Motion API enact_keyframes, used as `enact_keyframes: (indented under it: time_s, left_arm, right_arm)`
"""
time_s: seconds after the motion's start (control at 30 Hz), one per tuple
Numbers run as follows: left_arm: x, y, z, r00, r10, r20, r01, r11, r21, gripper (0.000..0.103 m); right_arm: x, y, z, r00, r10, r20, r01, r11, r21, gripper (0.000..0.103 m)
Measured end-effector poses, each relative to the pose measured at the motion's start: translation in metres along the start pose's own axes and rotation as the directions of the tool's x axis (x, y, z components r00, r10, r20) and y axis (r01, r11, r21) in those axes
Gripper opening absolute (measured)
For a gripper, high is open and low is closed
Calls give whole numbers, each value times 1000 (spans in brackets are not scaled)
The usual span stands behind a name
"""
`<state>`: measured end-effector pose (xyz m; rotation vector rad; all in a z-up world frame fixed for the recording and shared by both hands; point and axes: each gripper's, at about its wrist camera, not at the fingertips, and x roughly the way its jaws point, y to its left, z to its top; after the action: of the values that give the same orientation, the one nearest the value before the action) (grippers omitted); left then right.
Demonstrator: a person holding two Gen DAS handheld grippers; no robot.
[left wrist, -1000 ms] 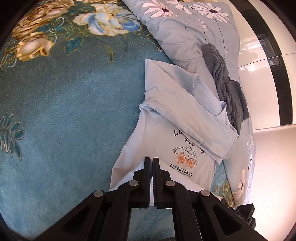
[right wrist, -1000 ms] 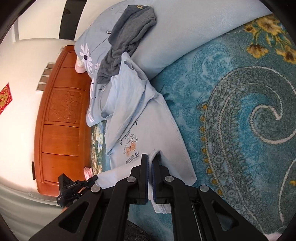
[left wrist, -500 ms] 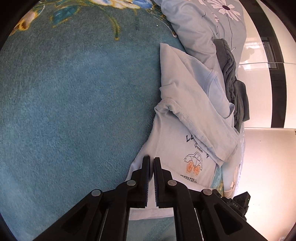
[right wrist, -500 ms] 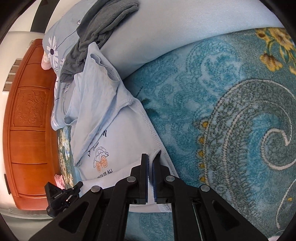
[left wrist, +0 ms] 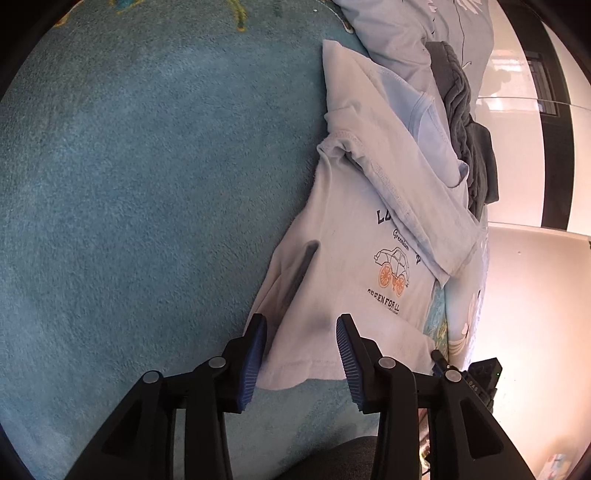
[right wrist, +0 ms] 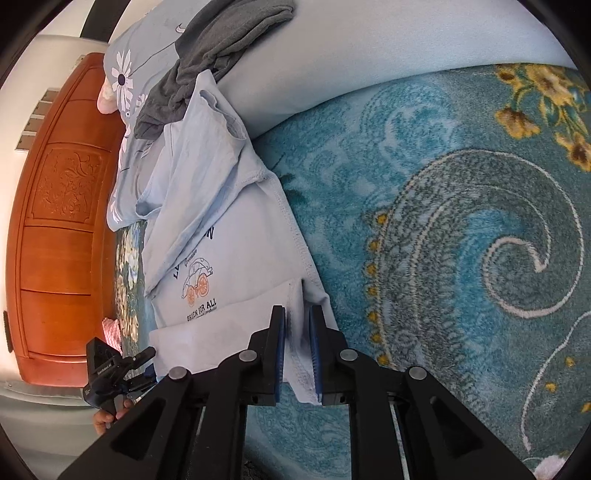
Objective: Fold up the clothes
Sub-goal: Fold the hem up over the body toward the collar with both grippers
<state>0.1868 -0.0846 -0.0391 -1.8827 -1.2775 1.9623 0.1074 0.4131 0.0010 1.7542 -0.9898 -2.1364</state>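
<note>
A pale blue T-shirt (left wrist: 343, 236) with a car print lies on the teal blanket (left wrist: 147, 184), its sleeves folded in and its bottom hem folded up over the front. It also shows in the right wrist view (right wrist: 236, 236). My left gripper (left wrist: 301, 332) is open, its jaws wide apart over the hem corner. My right gripper (right wrist: 297, 321) is partly open, its jaws a small way apart with the folded hem edge between them.
A dark grey garment (right wrist: 221, 44) lies on a flowered pillow (left wrist: 406, 33) beyond the shirt's collar. A wooden headboard (right wrist: 62, 206) stands at the left of the right wrist view. The patterned blanket (right wrist: 461, 221) spreads to the right.
Both grippers carried the hem forward towards the collar. Both jaws have opened from shut, the left wide and the right slightly, and the hem now lies on the shirt.
</note>
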Motion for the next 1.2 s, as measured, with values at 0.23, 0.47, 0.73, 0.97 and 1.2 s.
enact_keyframes:
  time_s: [0.23, 0.47, 0.73, 0.97, 1.2]
  left_arm:
    - [1, -5, -6, 998, 57, -32, -56, 998, 34, 43]
    - [1, -3, -8, 996, 77, -47, -75, 996, 42, 41]
    - [4, 1, -7, 998, 48, -51, -47, 999, 23, 10]
    - [-28, 0, 3, 991, -127, 54, 127, 992, -2, 5]
    - [-57, -18, 58, 953, -278, 121, 282, 959, -19, 5]
  right_arm:
    - [1, -10, -13, 998, 52, -29, -51, 998, 35, 22]
    - [3, -22, -25, 997, 63, -35, -60, 996, 66, 22]
    - [-1, -22, -30, 992, 113, -52, -109, 992, 63, 20]
    - [-29, 7, -10, 961, 275, 36, -276, 961, 19, 4]
    - [-37, 54, 51, 924, 360, 131, -362, 932, -6, 4]
